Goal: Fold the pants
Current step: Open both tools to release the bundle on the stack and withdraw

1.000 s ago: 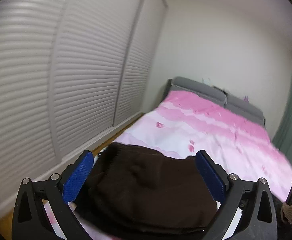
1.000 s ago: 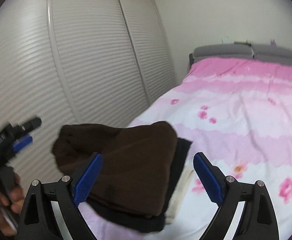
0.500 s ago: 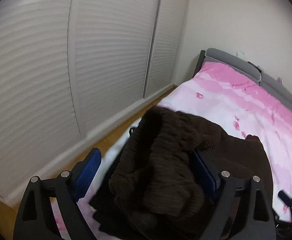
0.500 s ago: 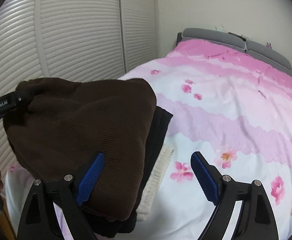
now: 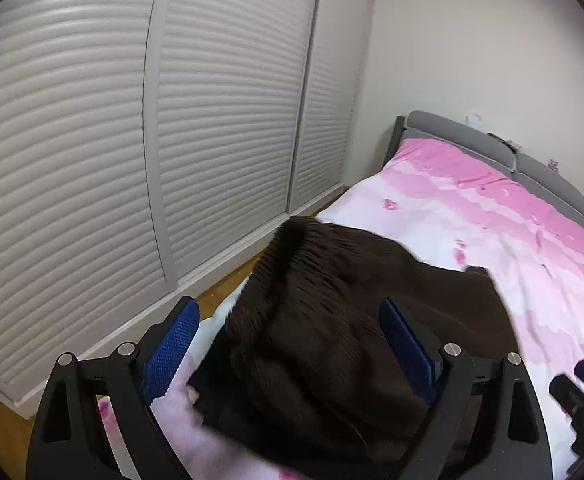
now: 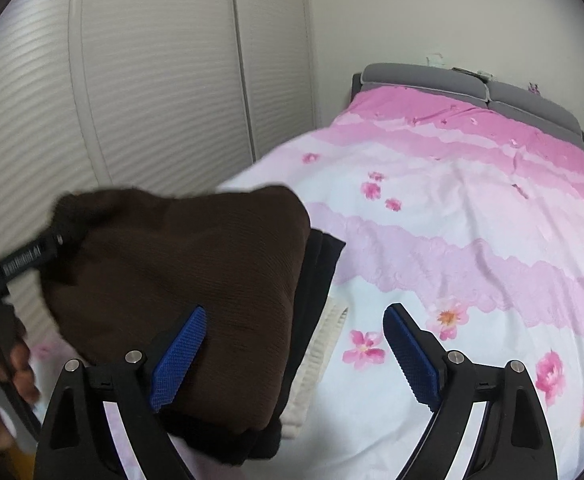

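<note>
Dark brown ribbed pants (image 5: 331, 320) lie folded on top of a stack of clothes at the near corner of the bed; they also show in the right wrist view (image 6: 180, 280). My left gripper (image 5: 288, 352) is open, its blue pads on either side of the raised waistband end. In the right wrist view the left gripper's finger (image 6: 32, 256) touches the pants' far left corner, lifted off the stack. My right gripper (image 6: 295, 356) is open and empty, just in front of the stack.
Under the pants lie a black garment (image 6: 319, 264) and a cream knit one (image 6: 323, 344). The bed has a pink floral cover (image 6: 471, 248) and grey pillows (image 6: 451, 80). White louvred closet doors (image 5: 132, 140) run along the left, with wood floor (image 5: 228, 284) between.
The left gripper has come down over the pants and pushed their left end up into a bunch. The right gripper has moved in closer to the stack.
</note>
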{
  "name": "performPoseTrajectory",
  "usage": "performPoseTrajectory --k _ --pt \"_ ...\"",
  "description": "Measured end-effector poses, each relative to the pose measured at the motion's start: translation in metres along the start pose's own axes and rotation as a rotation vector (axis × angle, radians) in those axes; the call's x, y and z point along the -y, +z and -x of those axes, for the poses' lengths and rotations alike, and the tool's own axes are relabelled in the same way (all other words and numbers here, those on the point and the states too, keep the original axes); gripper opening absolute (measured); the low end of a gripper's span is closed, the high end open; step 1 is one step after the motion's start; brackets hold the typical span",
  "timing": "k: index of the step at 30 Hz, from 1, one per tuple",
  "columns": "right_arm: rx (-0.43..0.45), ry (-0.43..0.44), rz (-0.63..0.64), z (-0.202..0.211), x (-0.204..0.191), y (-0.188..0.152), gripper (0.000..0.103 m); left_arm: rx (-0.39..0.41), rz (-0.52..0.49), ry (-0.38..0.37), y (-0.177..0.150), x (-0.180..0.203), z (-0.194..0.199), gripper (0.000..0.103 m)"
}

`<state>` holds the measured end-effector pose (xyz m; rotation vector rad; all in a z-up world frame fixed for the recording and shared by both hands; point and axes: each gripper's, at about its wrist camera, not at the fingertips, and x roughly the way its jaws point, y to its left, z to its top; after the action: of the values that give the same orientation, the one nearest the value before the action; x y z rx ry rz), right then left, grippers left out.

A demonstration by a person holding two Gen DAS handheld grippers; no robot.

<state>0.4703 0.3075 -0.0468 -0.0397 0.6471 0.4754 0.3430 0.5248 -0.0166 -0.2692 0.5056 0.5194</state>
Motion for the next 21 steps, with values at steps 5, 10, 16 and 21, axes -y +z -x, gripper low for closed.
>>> performPoseTrajectory --k 5,10,16,21 --pt "0.065 0.030 -0.020 0.072 0.012 -0.010 0.090 0.021 -0.053 -0.019 -0.012 0.024 0.070 0.093" --pt "0.129 0.036 -0.040 0.160 0.033 -0.037 0.091 0.034 -0.106 -0.077 -0.049 0.059 0.161 0.097" --pt "0.204 -0.029 -0.049 0.274 0.073 -0.098 0.096 0.071 -0.212 -0.174 -0.111 0.113 0.269 0.103" --pt "0.220 -0.118 -0.095 0.358 0.118 -0.151 0.097 0.028 -0.219 -0.264 -0.154 0.149 0.330 0.103"
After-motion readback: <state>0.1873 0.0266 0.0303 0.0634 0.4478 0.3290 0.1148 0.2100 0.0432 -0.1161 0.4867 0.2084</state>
